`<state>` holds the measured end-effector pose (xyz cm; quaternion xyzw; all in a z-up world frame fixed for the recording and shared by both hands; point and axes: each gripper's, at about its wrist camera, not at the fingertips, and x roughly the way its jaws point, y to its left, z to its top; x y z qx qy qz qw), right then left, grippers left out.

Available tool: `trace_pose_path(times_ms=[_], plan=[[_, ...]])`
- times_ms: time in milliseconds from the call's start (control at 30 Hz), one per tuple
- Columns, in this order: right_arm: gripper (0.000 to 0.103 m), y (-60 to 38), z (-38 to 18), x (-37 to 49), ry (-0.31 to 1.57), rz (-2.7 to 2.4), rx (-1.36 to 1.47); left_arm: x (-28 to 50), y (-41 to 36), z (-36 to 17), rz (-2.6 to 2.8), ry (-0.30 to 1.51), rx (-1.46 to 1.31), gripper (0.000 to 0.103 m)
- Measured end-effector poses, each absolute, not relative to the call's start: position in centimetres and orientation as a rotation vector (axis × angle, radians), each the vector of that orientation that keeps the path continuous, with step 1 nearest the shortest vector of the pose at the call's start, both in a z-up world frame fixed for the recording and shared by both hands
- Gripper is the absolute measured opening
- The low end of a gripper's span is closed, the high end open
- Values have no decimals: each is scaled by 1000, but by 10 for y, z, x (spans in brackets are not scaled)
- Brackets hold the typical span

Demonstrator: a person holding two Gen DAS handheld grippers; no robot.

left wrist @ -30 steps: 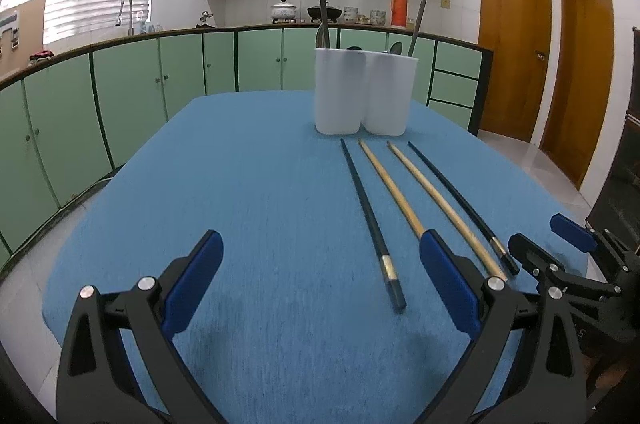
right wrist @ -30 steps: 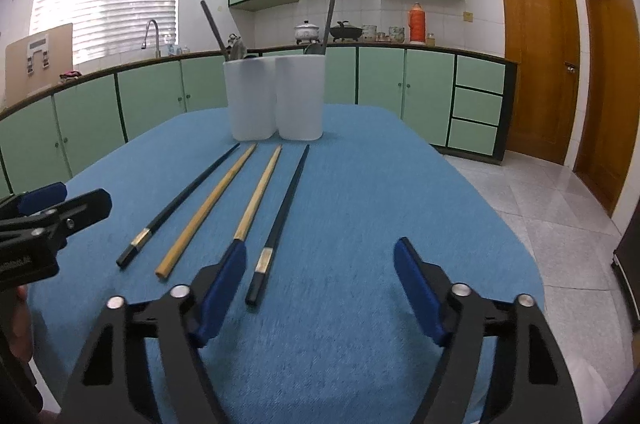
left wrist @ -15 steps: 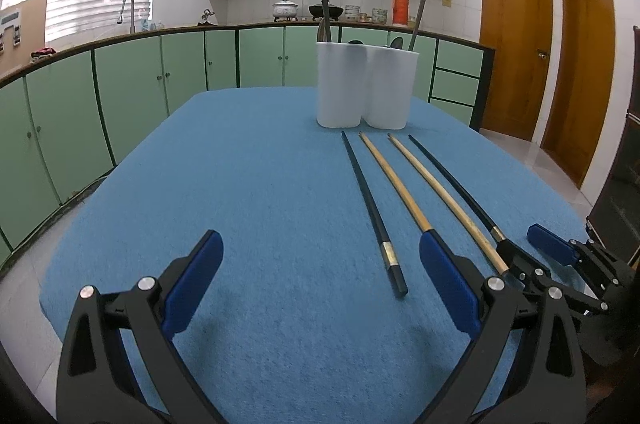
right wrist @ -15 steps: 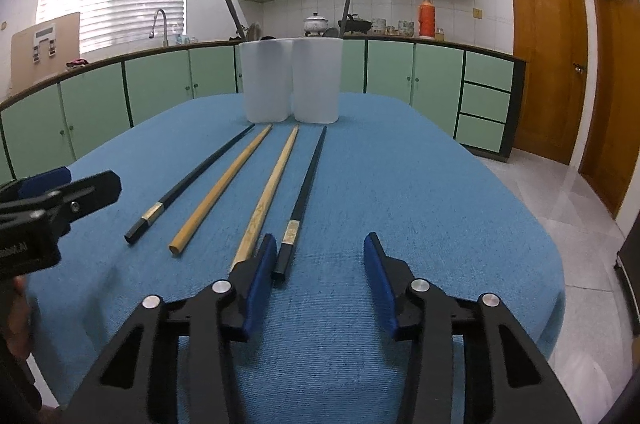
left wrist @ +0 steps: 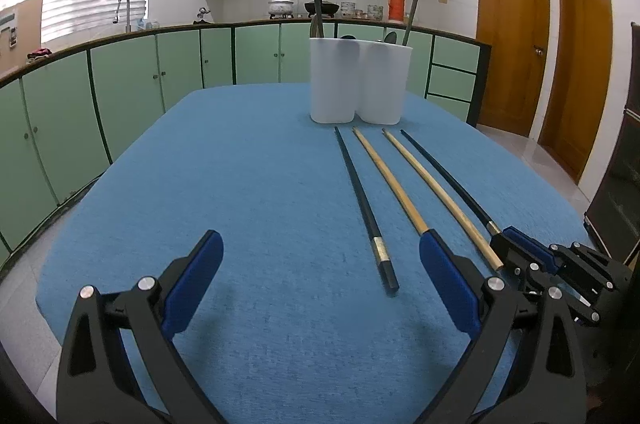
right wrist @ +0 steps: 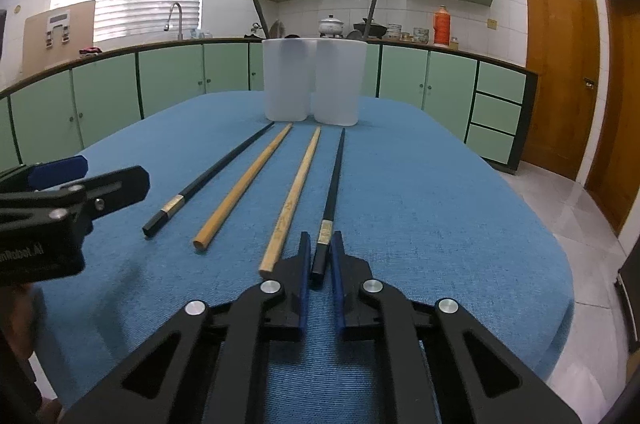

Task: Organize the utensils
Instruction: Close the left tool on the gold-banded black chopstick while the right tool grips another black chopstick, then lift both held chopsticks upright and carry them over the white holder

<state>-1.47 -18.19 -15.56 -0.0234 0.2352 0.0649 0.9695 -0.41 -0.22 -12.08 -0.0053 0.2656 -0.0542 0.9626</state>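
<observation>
Several chopsticks lie side by side on the blue table [right wrist: 420,191]: a black one [right wrist: 212,171], two wooden ones [right wrist: 244,185] [right wrist: 294,191], and a rightmost black one [right wrist: 332,189]. Two white holders [right wrist: 314,81] with utensils stand beyond them. My right gripper [right wrist: 320,266] is shut on the near end of the rightmost black chopstick, which lies on the table. My left gripper [left wrist: 320,280] is open and empty, low over the table left of the chopsticks. In the left wrist view the holders [left wrist: 360,81] and the right gripper [left wrist: 520,248] show.
Green kitchen cabinets [left wrist: 120,91] ring the table on the left and back. Wooden doors [right wrist: 560,71] stand at the right. The table's near edge lies just under both grippers.
My right gripper has moved forward and down and closed from wide open onto the end of the rightmost black chopstick. My left gripper has stayed open and nearly still.
</observation>
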Motion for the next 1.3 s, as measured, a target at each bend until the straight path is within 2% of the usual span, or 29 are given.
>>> trace_pose_path(times_ms=[333,400,533,667,733,833,900,933,1300], plan=[[7,-199,-154,-17,480,101,18,-4,-16,-124,-107,556,37,93],[7,-200,-154,-17,478,101,19,-2,-21,-127,-108,572,56,73],[7,-201,-154,-18,478,101,22,3,-27,-133,-115,604,61,63],[7,-204,-155,-19,479,99,31,7,-33,-138,-129,631,61,46],[7,-206,-156,-19,479,99,35,7,-36,-139,-129,628,59,41],[7,-208,-156,-20,479,99,43,8,-41,-140,-135,626,62,29],[7,-210,-156,-20,479,97,48,7,-44,-140,-146,624,62,12],[7,-211,-156,-20,479,96,51,7,-46,-141,-152,623,63,10],[7,-213,-149,-24,447,87,32,-1,-46,-130,-128,575,79,6]])
